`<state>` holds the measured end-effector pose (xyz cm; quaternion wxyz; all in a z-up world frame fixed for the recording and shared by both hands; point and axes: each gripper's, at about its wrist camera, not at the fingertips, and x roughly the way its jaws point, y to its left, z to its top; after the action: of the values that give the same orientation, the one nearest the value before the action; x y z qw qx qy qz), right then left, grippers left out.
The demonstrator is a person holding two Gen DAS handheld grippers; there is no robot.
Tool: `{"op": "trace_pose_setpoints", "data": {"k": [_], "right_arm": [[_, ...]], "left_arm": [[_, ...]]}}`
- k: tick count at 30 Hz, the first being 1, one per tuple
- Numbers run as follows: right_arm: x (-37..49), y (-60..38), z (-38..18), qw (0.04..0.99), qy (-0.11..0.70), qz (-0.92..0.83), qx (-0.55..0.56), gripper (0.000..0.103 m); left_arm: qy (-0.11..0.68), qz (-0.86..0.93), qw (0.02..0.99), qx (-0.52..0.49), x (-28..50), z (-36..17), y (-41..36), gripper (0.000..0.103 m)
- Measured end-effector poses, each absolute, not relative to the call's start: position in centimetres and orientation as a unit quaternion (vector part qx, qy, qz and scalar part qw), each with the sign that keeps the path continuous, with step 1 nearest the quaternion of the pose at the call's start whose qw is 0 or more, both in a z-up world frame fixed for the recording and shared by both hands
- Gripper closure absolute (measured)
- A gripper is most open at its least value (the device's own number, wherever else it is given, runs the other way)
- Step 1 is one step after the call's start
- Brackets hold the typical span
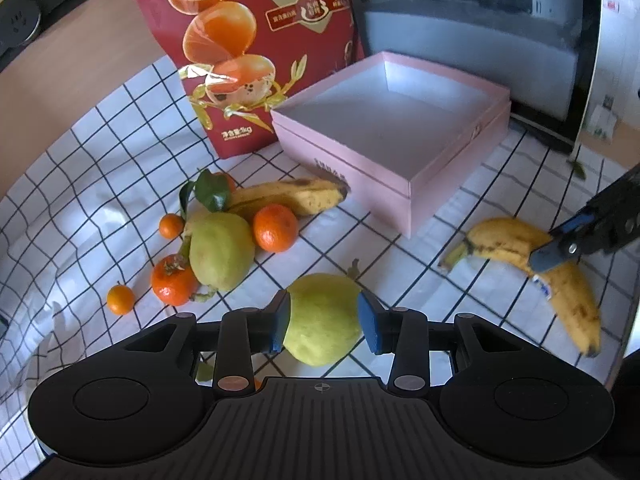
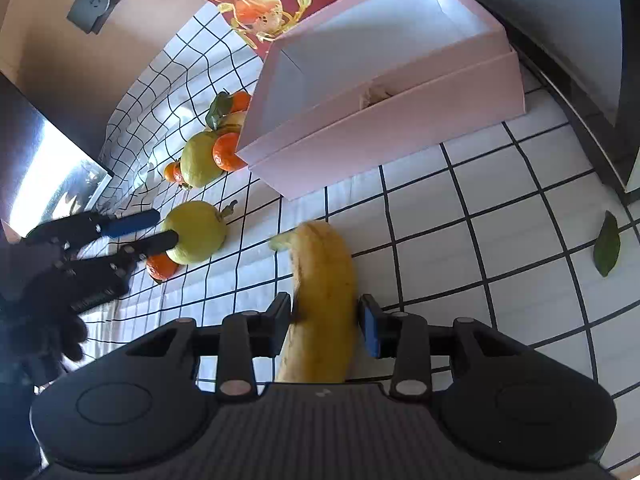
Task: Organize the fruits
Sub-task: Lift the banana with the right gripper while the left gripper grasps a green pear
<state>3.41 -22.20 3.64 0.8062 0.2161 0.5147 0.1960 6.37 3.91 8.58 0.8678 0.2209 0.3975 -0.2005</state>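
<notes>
Left wrist cam: white cloth w/ black grid point(image 1: 400, 248) covers the table, wrinkled on the left, bare tan tabletop point(image 1: 80, 48) upper left. Pink box point(image 1: 348, 168) sits center, open top, nothing in it, red snack bag point(image 1: 248, 52) standing right behind it and a dark screen point(image 1: 480, 32) upper right. Fruit pile point(image 1: 224, 232) is left of center, flat open cloth runs from there to the box corner. Left gripper point(image 1: 323, 322) has a green pear point(image 1: 323, 320) between the pads, left pad touching, can't tell if the right one presses. Right gripper point(image 1: 560, 246) straddles a banana point(image 1: 532, 264) at right.

Right wrist cam: lots of flat free cloth right of the box point(image 2: 400, 128), just a loose leaf point(image 2: 607, 244) far right. Dark cabinet edge point(image 2: 580, 120) closes the upper right. Right gripper point(image 2: 324, 326) has the banana point(image 2: 324, 280) between its pads w/ slivers of gap, looks loose
</notes>
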Motion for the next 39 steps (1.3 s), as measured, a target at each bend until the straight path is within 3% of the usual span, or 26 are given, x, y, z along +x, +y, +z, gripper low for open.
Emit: {"op": "trace_pose_setpoints", "data": {"k": [3,14,20,29,39], "right_arm": [[2.9,-21.7,4.2,0.824,0.502,0.191,0.181,0.057],[1.6,-21.6,6.1,0.873,0.454,0.153,0.09,0.049],[1.1,-22.1,6.1,0.891,0.435,0.117,0.061,0.048],[0.9,-22.7,5.9,0.892,0.435,0.109,0.056,0.047],[1.2,-21.7,5.5,0.887,0.446,0.116,0.028,0.047]], "left_arm": [[0.398,-0.213,0.858,0.246,6.6,9.1,3.4,0.059],[0.431,-0.255,0.801,0.328,8.6,7.7,1.5,0.058],[0.437,-0.263,0.781,0.36,9.5,6.8,0.3,0.048],[0.511,-0.241,0.729,0.386,13.1,4.9,0.2,0.035],[0.505,-0.212,0.777,0.309,13.4,4.8,2.8,0.036]]}}
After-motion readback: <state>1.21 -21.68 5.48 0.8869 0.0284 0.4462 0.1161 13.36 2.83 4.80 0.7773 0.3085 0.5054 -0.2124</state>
